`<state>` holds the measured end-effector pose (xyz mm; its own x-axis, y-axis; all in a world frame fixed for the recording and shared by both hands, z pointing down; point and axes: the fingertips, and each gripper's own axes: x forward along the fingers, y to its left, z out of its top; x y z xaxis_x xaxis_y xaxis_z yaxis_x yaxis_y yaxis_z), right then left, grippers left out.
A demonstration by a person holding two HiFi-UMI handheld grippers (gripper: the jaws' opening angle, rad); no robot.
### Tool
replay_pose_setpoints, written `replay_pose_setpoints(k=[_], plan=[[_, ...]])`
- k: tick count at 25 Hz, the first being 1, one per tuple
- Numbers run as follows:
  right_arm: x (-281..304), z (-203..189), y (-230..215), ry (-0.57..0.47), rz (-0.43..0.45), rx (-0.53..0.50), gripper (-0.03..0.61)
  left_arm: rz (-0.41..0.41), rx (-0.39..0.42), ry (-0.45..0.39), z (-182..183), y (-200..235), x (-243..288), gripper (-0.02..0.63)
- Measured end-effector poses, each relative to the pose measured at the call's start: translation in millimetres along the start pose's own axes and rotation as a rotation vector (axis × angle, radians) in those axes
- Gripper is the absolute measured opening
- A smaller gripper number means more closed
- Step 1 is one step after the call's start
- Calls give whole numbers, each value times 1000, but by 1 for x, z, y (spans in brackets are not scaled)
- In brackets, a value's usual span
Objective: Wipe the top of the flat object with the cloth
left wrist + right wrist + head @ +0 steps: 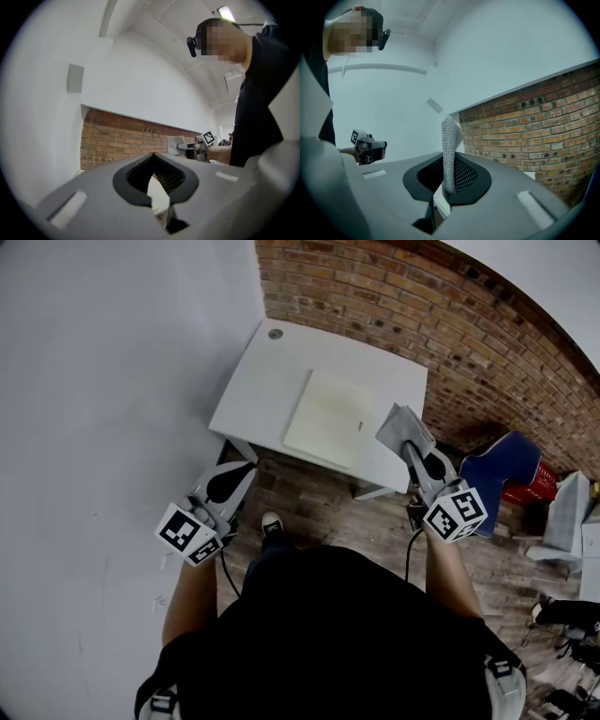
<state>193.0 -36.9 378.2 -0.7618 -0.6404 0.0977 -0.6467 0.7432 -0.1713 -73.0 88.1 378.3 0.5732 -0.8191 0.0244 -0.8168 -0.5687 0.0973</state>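
A pale cream flat board (pixel 330 418) lies on the small white table (pixel 262 381). My right gripper (pixel 410 448) hovers over the table's right front edge, just right of the board. It is shut on a grey mesh cloth (pixel 403 426), which stands up between the jaws in the right gripper view (pixel 449 140). My left gripper (pixel 244 468) hangs off the table's front left corner, shut with nothing in it; in the left gripper view its tips (pixel 153 157) meet. That view also shows the cloth (pixel 176 144) far off.
A brick wall (pixel 450 324) runs behind and to the right of the table, and a white wall (pixel 103 381) is on the left. A blue seat (pixel 502 470) and clutter stand on the wooden floor at right. The person's shoe (pixel 272 523) is near the table's front.
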Motion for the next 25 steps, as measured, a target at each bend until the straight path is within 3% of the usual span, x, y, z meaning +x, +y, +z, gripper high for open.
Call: replay_pose_setpoints(k=[9, 16, 25], plan=[[32, 5, -2, -2, -6, -1, 11, -13, -16, 17, 1, 33, 5, 2], [69, 35, -9, -22, -75, -19, 11, -33, -23, 8, 15, 84, 4, 2], [136, 57, 34, -49, -86, -54, 11, -78, -41, 13, 24, 158, -7, 2]])
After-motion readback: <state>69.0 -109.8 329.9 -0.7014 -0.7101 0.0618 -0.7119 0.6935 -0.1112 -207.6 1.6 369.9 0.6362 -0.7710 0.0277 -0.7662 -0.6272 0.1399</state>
